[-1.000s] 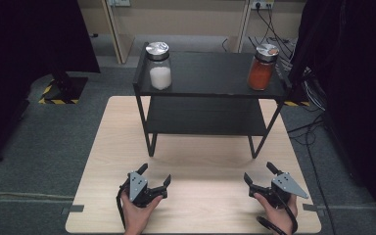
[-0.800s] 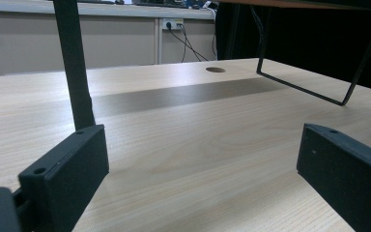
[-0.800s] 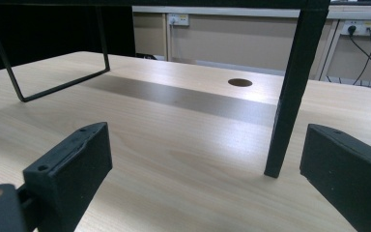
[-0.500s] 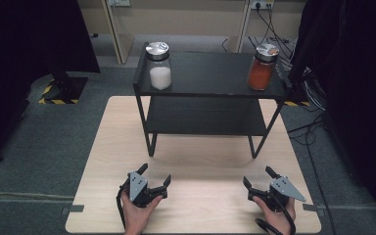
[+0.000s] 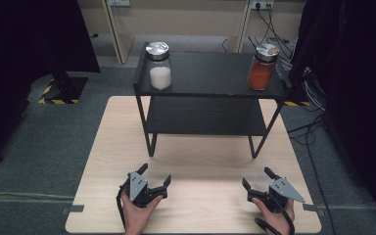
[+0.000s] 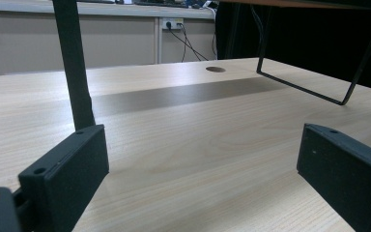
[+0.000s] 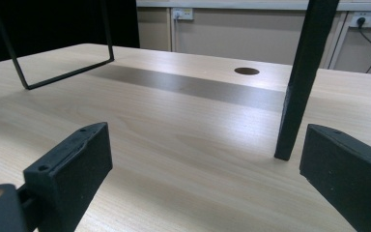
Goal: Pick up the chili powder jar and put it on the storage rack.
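Note:
A black two-tier shelf (image 5: pixel 210 78) stands on the far half of a light wooden table (image 5: pixel 200 161). On its top tier stand a glass jar of white powder (image 5: pixel 159 66) at the left and a glass jar of orange powder (image 5: pixel 262 68) at the right, both with metal lids. My left gripper (image 5: pixel 155 174) rests near the table's front edge, open and empty. My right gripper (image 5: pixel 256 177) sits at the front right, also open and empty. In the left gripper view the left gripper (image 6: pixel 203 169) faces a shelf leg (image 6: pixel 75 67). The right gripper (image 7: pixel 205 169) in its own view faces another shelf leg (image 7: pixel 302 82).
The shelf's lower tier (image 5: pixel 205 117) is bare. A round cable hole (image 6: pixel 215 69) sits in the tabletop beyond the shelf. Grey carpet surrounds the table, with cables (image 5: pixel 318 88) on the floor at the right and dark curtains on both sides.
The right gripper has shifted slightly toward the front edge and a little left. The left gripper and both jars stay where they were.

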A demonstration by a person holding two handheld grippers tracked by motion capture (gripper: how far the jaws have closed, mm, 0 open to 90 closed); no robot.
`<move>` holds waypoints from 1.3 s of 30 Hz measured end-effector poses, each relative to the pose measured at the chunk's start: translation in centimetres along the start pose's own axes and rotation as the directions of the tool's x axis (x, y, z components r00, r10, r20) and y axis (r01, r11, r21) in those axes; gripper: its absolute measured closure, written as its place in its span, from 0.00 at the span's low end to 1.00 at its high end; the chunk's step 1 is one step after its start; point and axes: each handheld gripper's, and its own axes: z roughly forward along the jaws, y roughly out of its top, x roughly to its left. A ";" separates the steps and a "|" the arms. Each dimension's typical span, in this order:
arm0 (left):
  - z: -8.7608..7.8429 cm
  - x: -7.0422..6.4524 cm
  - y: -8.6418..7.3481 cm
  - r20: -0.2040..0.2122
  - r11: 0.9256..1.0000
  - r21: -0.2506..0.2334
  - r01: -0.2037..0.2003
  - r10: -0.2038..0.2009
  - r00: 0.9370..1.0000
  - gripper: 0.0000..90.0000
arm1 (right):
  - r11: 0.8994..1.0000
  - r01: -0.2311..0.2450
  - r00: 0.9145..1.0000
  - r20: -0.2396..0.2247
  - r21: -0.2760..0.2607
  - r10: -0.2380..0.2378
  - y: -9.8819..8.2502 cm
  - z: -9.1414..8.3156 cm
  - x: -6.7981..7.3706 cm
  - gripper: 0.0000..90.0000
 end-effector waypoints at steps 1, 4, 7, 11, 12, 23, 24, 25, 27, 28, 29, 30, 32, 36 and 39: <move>0.0 0.0 0.0 0.000 1.000 0.001 0.000 0.000 1.000 0.04 | 1.000 0.010 1.000 -0.008 0.010 -0.009 0.2 0.1 0.0 0.05; 0.0 0.0 0.0 0.000 1.000 0.001 0.002 -0.002 1.000 0.04 | 0.999 0.023 1.000 -0.014 0.024 -0.022 0.4 0.2 0.0 0.05; 0.0 0.0 0.0 0.001 1.000 -0.001 0.005 -0.005 1.000 0.04 | 0.999 0.025 0.999 -0.022 0.033 -0.025 0.6 0.4 0.0 0.05; 0.0 0.0 0.0 0.000 1.000 0.001 0.001 -0.001 1.000 0.04 | 0.998 0.037 0.998 -0.053 0.053 -0.034 1.0 0.6 -0.3 0.05; 0.0 0.0 0.0 0.000 1.000 0.002 0.000 0.000 1.000 0.04 | 0.997 0.040 0.998 -0.060 0.058 -0.037 1.1 0.7 -0.4 0.05; 0.0 0.1 0.0 0.002 1.000 0.003 0.003 -0.003 1.000 0.04 | 0.995 0.060 0.994 -0.093 0.086 -0.052 1.6 1.0 -0.3 0.05; 0.0 0.1 0.1 0.002 1.000 0.003 0.003 -0.003 1.000 0.04 | 0.995 0.060 0.994 -0.093 0.086 -0.052 1.6 1.0 -0.3 0.05; 0.0 0.1 0.1 0.002 1.000 0.005 0.003 -0.003 1.000 0.04 | 0.994 0.059 0.995 -0.091 0.088 -0.051 1.6 1.0 -0.3 0.05; 0.0 0.1 0.1 0.002 1.000 0.006 0.002 -0.002 1.000 0.04 | 0.994 0.060 0.995 -0.089 0.089 -0.052 1.6 1.0 -0.2 0.05; 0.0 0.1 0.1 0.002 1.000 0.006 0.002 -0.002 1.000 0.04 | 0.994 0.060 0.995 -0.088 0.088 -0.052 1.6 1.0 -0.2 0.05; 0.0 0.1 0.1 0.002 1.000 0.006 0.003 -0.003 1.000 0.04 | 0.995 0.057 0.995 -0.088 0.087 -0.049 1.6 1.0 -0.2 0.05; 0.0 0.1 0.1 0.002 1.000 0.006 0.003 -0.003 1.000 0.04 | 0.995 0.057 0.995 -0.088 0.087 -0.049 1.6 1.0 -0.2 0.05; 0.0 0.1 0.1 0.002 1.000 0.006 0.003 -0.003 1.000 0.04 | 0.995 0.049 0.995 -0.087 0.082 -0.041 1.5 0.9 -0.3 0.05; 0.1 0.1 0.1 0.003 1.000 0.007 0.004 -0.004 1.000 0.04 | 0.996 0.044 0.996 -0.086 0.080 -0.037 1.5 0.9 -0.3 0.05; 0.0 0.1 0.1 0.003 1.000 0.006 0.006 -0.006 1.000 0.04 | 0.996 0.047 0.996 -0.085 0.081 -0.040 1.5 0.9 -0.3 0.05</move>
